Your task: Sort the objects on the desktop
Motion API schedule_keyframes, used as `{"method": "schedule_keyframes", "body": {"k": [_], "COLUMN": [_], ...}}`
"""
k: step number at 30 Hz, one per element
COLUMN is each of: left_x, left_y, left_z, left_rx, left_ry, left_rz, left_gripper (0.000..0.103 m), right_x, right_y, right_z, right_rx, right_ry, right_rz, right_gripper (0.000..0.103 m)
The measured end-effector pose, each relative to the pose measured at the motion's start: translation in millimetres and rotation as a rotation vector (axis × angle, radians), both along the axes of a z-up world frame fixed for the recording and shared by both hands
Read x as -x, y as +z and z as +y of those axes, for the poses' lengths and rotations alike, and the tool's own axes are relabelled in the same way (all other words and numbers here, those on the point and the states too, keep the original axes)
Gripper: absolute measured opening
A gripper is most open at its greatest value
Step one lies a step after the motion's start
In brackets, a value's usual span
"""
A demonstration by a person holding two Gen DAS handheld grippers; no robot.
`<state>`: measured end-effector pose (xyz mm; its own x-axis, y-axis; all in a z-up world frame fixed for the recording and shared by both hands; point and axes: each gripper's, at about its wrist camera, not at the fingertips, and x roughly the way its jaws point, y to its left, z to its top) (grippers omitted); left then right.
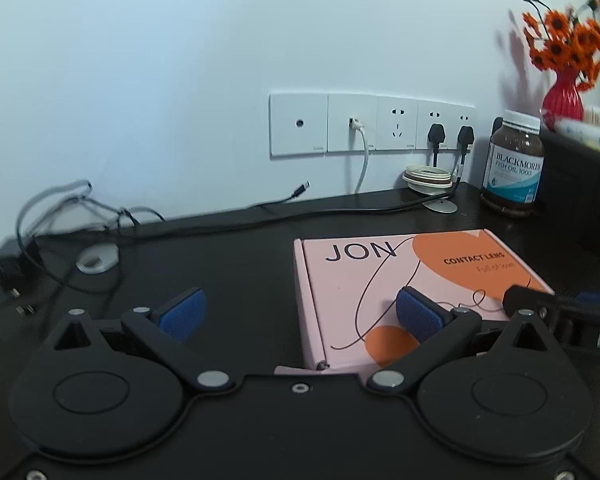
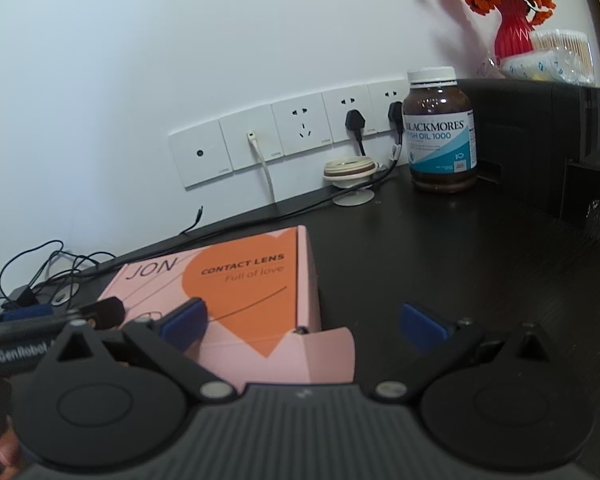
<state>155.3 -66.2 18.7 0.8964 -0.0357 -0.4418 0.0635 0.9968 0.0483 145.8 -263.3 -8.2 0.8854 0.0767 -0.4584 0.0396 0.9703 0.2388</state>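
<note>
A pink and orange contact lens box [image 1: 400, 280] lies flat on the black desk [image 1: 240, 256]. My left gripper [image 1: 300, 314] stands open over the box's near left corner, its right pad [image 1: 418, 316] above the lid and its left pad [image 1: 182, 314] over bare desk. From the right wrist view the same box [image 2: 236, 288] sits to the left, and my right gripper [image 2: 302, 322] is open over its near right corner, with a loose pink flap [image 2: 300, 356] just below. A brown fish oil bottle [image 2: 440, 132] stands upright at the back by the wall.
Wall sockets [image 1: 372, 124] with plugged cables run along the back. Loose cables [image 1: 68, 216] and a charger lie at the far left. A roll of tape [image 1: 428, 178] sits near the bottle. A black organiser [image 2: 540, 140] stands at the right, with a red vase of orange flowers [image 2: 512, 12] behind it.
</note>
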Motion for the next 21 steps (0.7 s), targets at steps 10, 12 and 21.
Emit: {"method": "schedule_keyframes", "body": {"k": [10,12,21], "left_x": [22.3,26.6,39.9], "left_y": [2.9,3.8,-0.3], "left_z": [-2.3,1.4,4.7], "left_rx": [-0.066,-0.055,-0.11], "left_ry": [0.022,0.024,0.013], "left_rz": [-0.033,-0.028,-0.036], "left_gripper": [0.103,0.103,0.103], "right_x": [8.2,10.5,24.5], "right_y": [3.4,3.8,4.1], "right_z": [11.0,10.7,28.0], "right_rx": [0.066,0.06,0.113], "right_ry": [-0.018,0.007,0.181], "right_rz": [-0.017,-0.017,-0.002], "right_gripper": [0.102,0.102,0.102]}}
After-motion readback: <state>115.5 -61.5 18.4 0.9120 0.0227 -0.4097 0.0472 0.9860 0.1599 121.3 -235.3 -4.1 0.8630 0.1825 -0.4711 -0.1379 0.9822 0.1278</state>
